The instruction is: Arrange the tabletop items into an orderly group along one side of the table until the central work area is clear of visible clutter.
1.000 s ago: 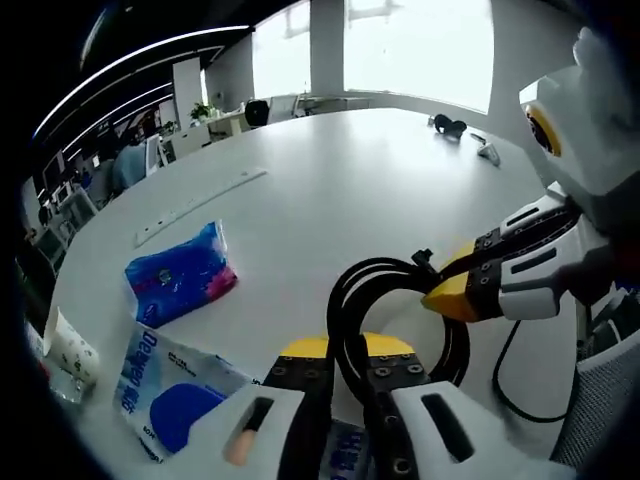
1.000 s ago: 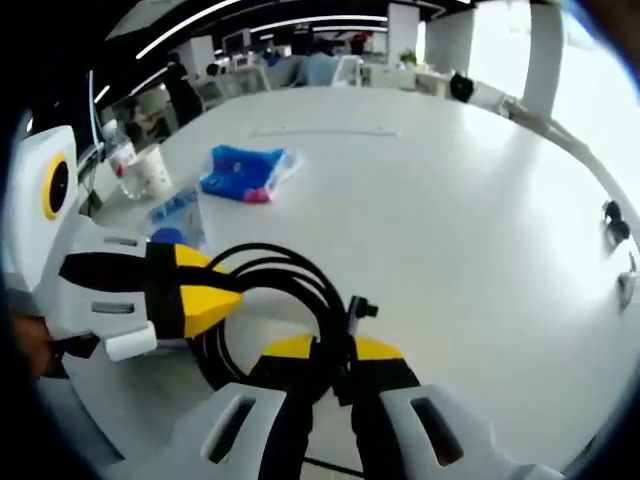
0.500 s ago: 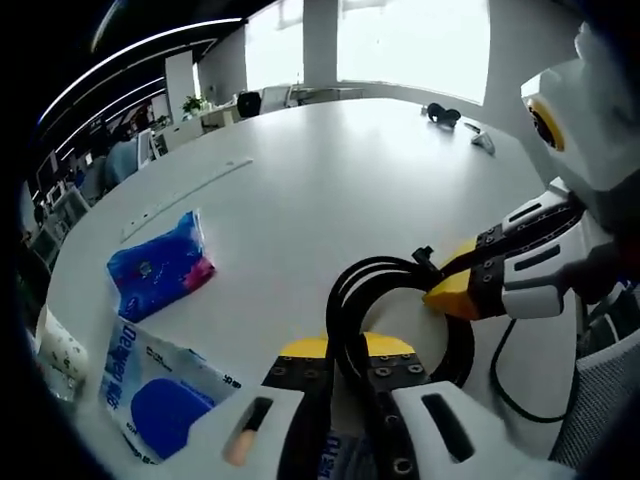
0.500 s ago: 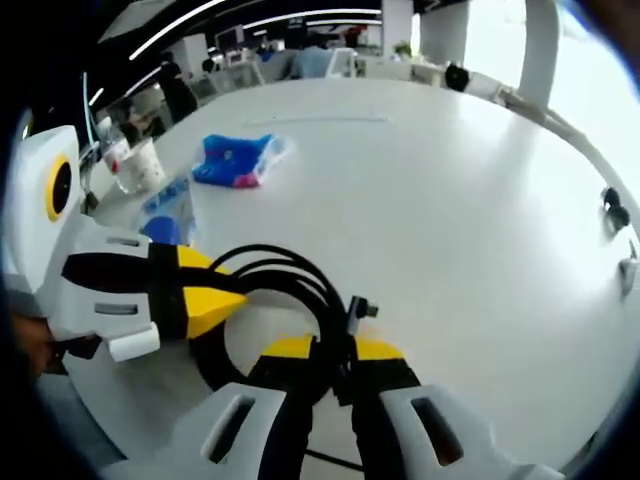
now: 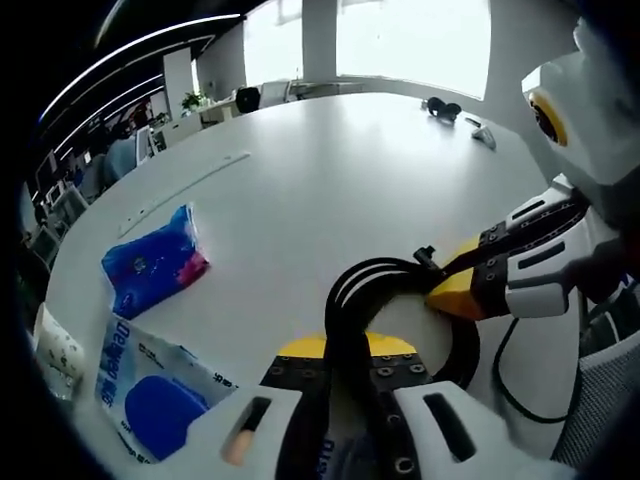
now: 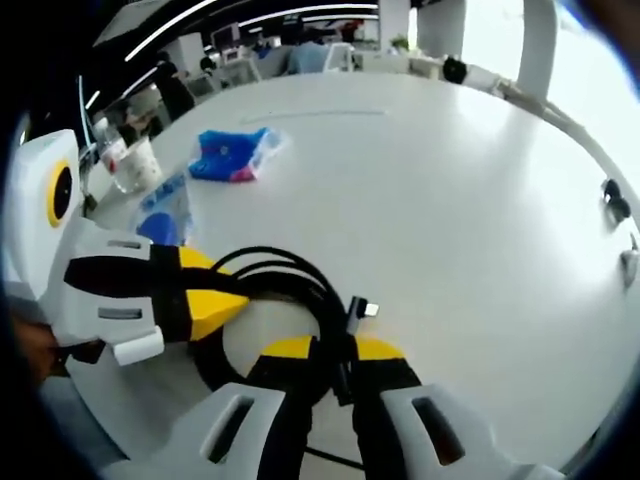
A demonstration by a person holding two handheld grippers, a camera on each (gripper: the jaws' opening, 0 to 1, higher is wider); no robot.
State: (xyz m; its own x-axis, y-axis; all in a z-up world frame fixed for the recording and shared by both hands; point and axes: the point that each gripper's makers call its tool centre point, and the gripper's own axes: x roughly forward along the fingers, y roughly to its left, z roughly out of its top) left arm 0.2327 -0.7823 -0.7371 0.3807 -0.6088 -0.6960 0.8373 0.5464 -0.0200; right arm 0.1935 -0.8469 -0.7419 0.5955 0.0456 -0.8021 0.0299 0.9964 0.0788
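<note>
Coiled black cable (image 5: 400, 300) with a small plug end (image 6: 357, 311), lying in loops on the white table (image 5: 330, 170) near its edge. Left gripper (image 5: 345, 365) clamped on the near side of the coil; right gripper (image 6: 325, 365) likewise clenched on the coil's opposite side, yellow-tipped jaws converging. Blue tissue pack (image 5: 150, 265) and blue wipes packet (image 5: 145, 385) lie beside it.

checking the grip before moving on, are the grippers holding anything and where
Both hold the coiled black cable: the left gripper pinches the near side of the loop, the right gripper the side by the plug.
</note>
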